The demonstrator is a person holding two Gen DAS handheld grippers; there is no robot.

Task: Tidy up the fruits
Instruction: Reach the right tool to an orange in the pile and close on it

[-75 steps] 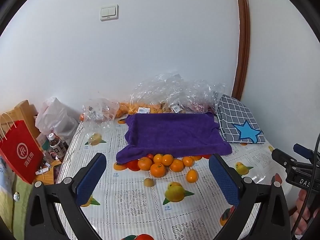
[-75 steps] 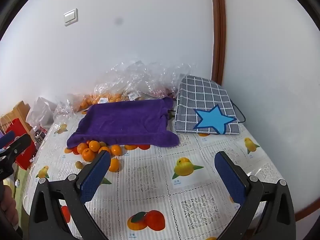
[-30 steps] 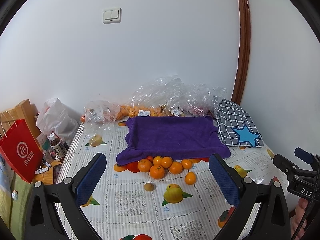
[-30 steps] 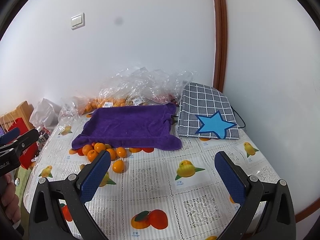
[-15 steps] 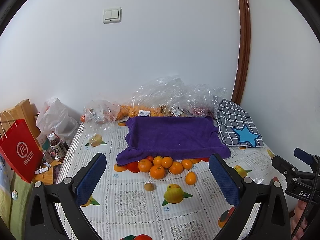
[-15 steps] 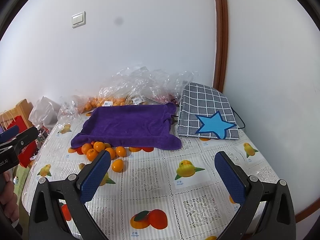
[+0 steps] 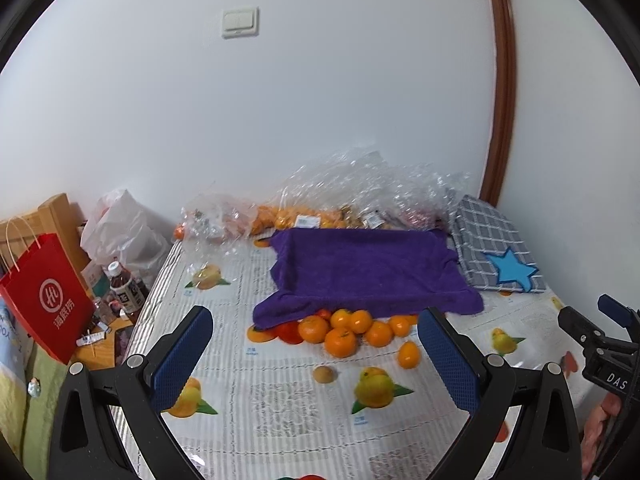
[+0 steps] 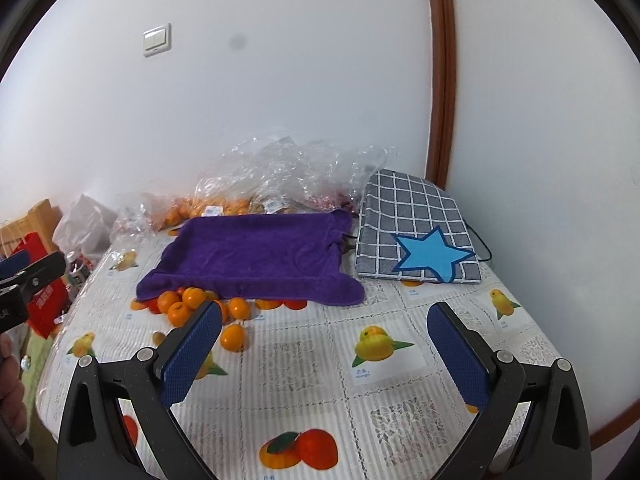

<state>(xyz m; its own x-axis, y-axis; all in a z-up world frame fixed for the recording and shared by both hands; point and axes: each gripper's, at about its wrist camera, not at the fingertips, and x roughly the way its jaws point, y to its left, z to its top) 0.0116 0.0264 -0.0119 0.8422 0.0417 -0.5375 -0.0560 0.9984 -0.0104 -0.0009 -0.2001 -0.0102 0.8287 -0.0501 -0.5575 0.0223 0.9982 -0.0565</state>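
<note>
Oranges [image 7: 344, 334] sit in a loose pile on the bench [image 7: 280, 408], bunched at the near edge of a purple towel [image 7: 364, 276], some partly tucked under it. One orange [image 7: 409, 354] lies alone just right of the pile, and a small brown fruit [image 7: 324, 374] sits apart in front of it. In the right wrist view the same pile [image 8: 188, 304] is left of centre, with the lone orange [image 8: 233, 337] nearest the camera.

The bench carries a white cloth printed with fruit pictures [image 8: 376, 346]. Behind the towel, crumpled clear plastic bags [image 7: 360, 196] hold more oranges against the wall. A grey checked cushion with a blue star [image 8: 416, 236] lies just right of the towel.

Left claw [image 7: 316, 360]: jaws wide apart, empty, held above the bench short of the pile. Right claw [image 8: 324, 354]: jaws wide apart, empty, over bare cloth right of the pile.

Left of the bench: red paper bag [image 7: 44, 300], white plastic bag [image 7: 124, 236], bottle [image 7: 120, 280]. Light switch [image 7: 240, 22] on the wall.
</note>
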